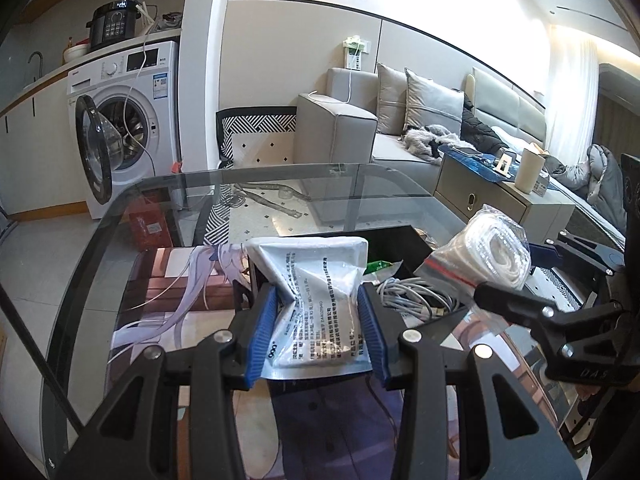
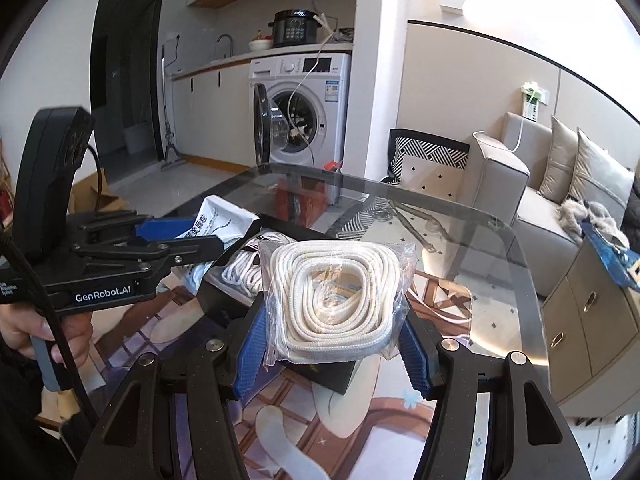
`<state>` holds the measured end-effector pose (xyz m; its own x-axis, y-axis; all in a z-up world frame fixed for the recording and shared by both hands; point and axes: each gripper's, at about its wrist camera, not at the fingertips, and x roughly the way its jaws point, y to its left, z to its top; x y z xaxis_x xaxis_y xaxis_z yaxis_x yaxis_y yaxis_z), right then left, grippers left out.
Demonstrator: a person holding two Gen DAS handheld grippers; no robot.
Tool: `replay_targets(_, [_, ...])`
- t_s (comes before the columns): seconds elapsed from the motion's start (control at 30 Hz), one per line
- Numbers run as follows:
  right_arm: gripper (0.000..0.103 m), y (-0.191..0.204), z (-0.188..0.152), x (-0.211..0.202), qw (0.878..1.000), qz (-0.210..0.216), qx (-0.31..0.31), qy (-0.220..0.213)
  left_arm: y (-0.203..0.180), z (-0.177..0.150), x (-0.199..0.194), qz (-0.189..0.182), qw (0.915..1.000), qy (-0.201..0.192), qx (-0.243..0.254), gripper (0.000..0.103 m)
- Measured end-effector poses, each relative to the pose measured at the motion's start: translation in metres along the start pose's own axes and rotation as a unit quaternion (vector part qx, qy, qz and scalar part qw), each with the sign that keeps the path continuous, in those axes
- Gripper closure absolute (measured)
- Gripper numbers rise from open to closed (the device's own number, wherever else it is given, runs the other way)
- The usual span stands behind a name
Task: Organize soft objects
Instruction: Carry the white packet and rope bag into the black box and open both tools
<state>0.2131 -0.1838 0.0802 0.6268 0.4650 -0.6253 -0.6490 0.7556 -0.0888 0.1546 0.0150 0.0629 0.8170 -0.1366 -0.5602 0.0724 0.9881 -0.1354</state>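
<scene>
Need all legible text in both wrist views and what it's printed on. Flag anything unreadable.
"GenRobot.AI": side of the left tool, right wrist view.
"000": lower left corner of the white pouch held in the left tool.
Pouch body text: Chinese print, too blurred to read.
Washing machine panel and sticker: too small.
Pressure cooker display: unreadable.
Bagged rope in the right tool: no text.

Glass table (image 1: 392,184) with rounded corners carries a printed illustrated mat (image 1: 176,280). A black open box (image 1: 404,244) rests on the mat, containing grey coiled cables (image 1: 416,292) and bagged white cord (image 2: 242,274).
</scene>
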Motion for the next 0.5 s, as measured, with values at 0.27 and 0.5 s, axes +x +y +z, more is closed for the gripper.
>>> replay_targets(0.27, [0.043,-0.003,0.004,0.026,0.999,-0.004,-0.04,0.03,-0.001,0.007,0.015,-0.006,0.9999,0.007,-0.007,0.062])
replay_targets(0.5, [0.043,-0.003,0.01,0.042,0.995,-0.006,-0.078,0.056,-0.002,0.012,0.024,-0.009,0.9999,0.013,-0.006,0.062])
